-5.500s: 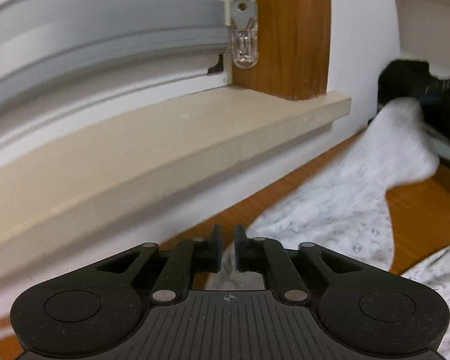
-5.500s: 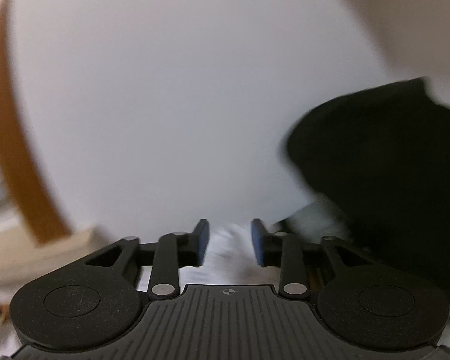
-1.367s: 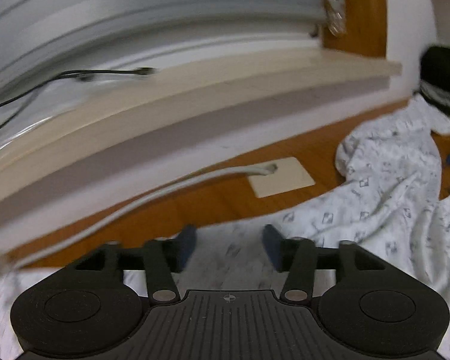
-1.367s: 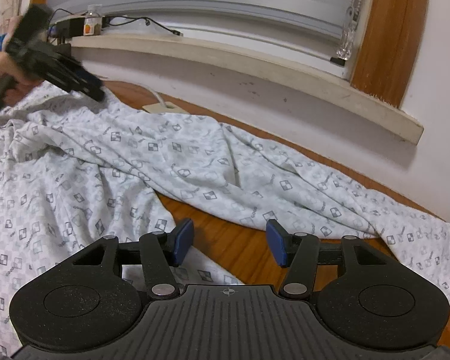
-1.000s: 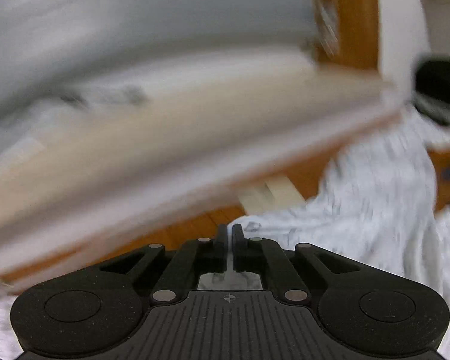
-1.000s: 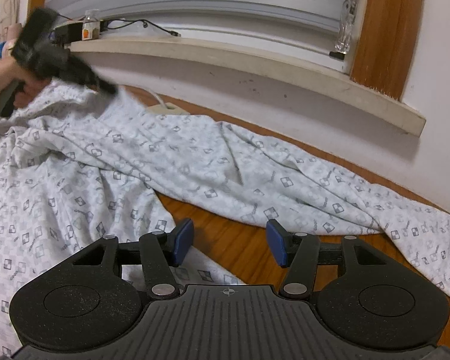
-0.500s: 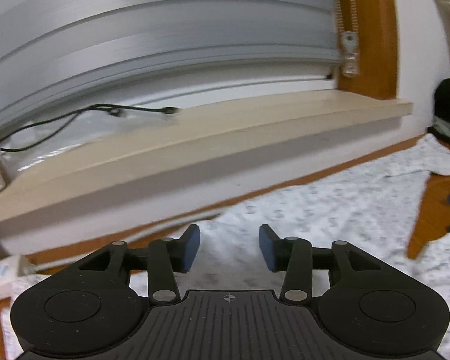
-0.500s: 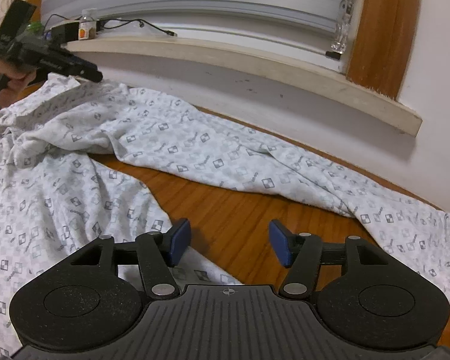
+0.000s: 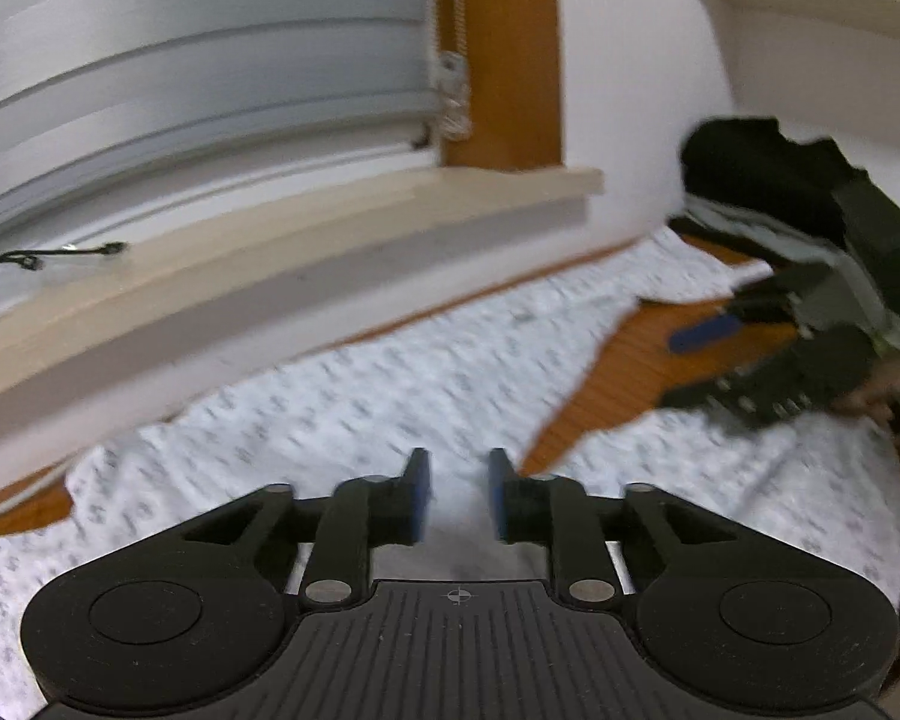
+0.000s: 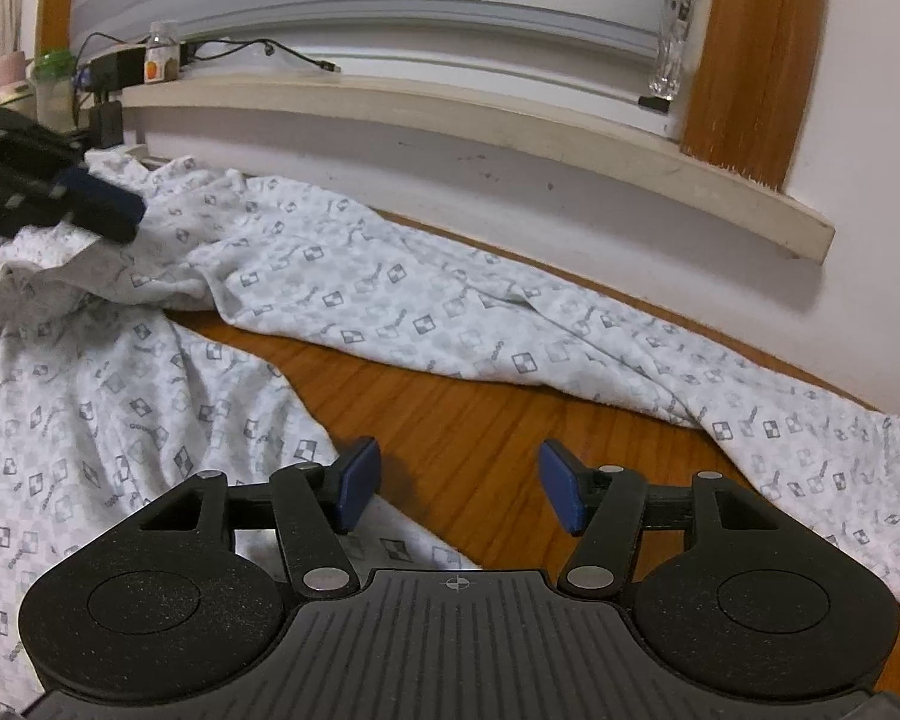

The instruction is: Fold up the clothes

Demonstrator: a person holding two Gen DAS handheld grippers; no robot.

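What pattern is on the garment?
White garment with small grey checkered squares, clearest in the right wrist view.

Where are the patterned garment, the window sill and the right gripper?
patterned garment [image 10: 390, 294]: right wrist view, middle of long strip.
window sill [image 10: 570, 138]: right wrist view, front edge.
right gripper [image 10: 459, 489]: right wrist view, between its fingertips.

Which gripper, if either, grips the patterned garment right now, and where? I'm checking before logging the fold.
Neither. The right gripper stands open over bare wood; the left gripper is closing over the garment, pads not pressing yet.

Left claw [image 9: 459, 495] closing over garment [image 9: 390, 396]
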